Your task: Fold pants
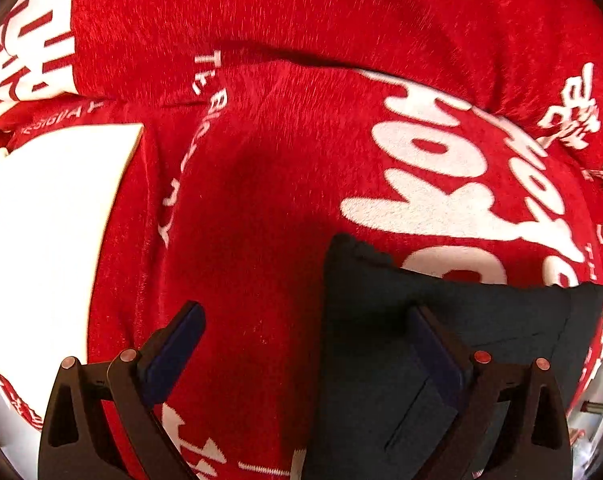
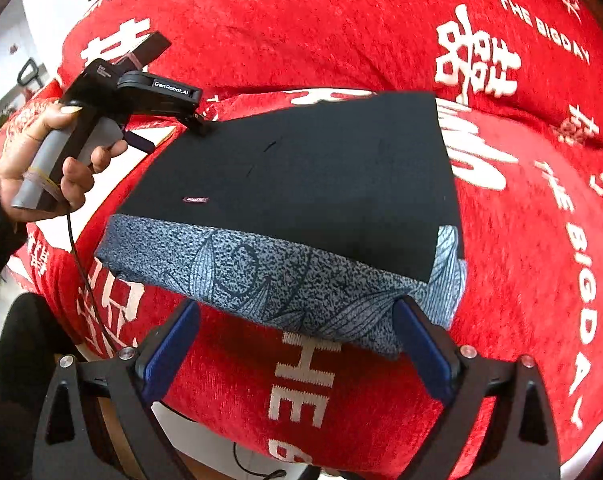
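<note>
A: Red plush cloth with white lettering fills the left wrist view; the black pants lie at its lower right. The left gripper is spread wide, one finger over the fabric, holding nothing.

B: Right wrist view: the pants form a compact rectangle over a patterned grey layer; folding appears nearly finished. The right gripper gapes, empty. Legible: "GenRobot.AI", "THE BIGDAY".
</note>
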Available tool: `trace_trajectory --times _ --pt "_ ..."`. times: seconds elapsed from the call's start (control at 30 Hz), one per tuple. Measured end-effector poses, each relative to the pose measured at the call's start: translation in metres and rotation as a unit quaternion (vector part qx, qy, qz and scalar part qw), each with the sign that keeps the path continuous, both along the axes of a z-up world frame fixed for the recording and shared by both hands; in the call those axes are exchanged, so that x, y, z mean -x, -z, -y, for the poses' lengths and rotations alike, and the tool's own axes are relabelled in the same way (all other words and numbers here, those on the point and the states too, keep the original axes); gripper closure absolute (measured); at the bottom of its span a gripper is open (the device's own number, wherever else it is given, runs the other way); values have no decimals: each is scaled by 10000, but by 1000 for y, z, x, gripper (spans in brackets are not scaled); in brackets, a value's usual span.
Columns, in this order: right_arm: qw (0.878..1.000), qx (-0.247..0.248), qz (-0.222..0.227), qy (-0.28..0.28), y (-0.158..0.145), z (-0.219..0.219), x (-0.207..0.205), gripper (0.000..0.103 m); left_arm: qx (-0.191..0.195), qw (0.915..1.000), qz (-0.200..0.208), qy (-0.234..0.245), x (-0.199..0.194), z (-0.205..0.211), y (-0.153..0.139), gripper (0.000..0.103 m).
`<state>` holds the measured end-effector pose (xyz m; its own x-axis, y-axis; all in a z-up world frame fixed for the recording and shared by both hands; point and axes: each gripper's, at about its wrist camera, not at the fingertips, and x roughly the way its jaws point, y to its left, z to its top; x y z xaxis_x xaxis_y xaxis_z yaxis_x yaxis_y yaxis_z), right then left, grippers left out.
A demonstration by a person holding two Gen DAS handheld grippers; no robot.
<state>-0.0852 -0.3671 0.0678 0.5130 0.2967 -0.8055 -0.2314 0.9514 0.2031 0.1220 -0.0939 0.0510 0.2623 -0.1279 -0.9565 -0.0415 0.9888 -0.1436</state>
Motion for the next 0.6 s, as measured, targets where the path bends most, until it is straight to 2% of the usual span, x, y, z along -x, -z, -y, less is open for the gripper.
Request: trace_trajectory --times 0.1,0.17,0.27,0.33,0.37,0.47,0.53,0.6 --pt "10000 -37 28 51 -8 1 6 5 280 9990 319 -127 32 -18 -17 2" --pt "9998 47 168 104 -16 2 13 5 489 9981 372 -10 62 -25 -19 2" --pt "9992 -2 392 97 -26 3 20 5 374 9979 403 334 110 -17 -13 2" --pt "9992 -53 408 9 -26 -1 18 5 53 9979 380 515 130 -5 -2 1" --pt "9994 -35 343 -15 -23 -3 15 5 -114 9979 394 496 134 -1 4 1" --pt "10000 -15 -17 27 -4 -6 1 5 -25 9991 251 347 128 -3 13 0" --pt "9999 -93 -29 116 -3 -4 0 4 72 9992 262 306 131 -8 1 0" --pt "9999 -94 60 119 -14 -3 5 4 155 9977 556 348 145 -12 -15 0"
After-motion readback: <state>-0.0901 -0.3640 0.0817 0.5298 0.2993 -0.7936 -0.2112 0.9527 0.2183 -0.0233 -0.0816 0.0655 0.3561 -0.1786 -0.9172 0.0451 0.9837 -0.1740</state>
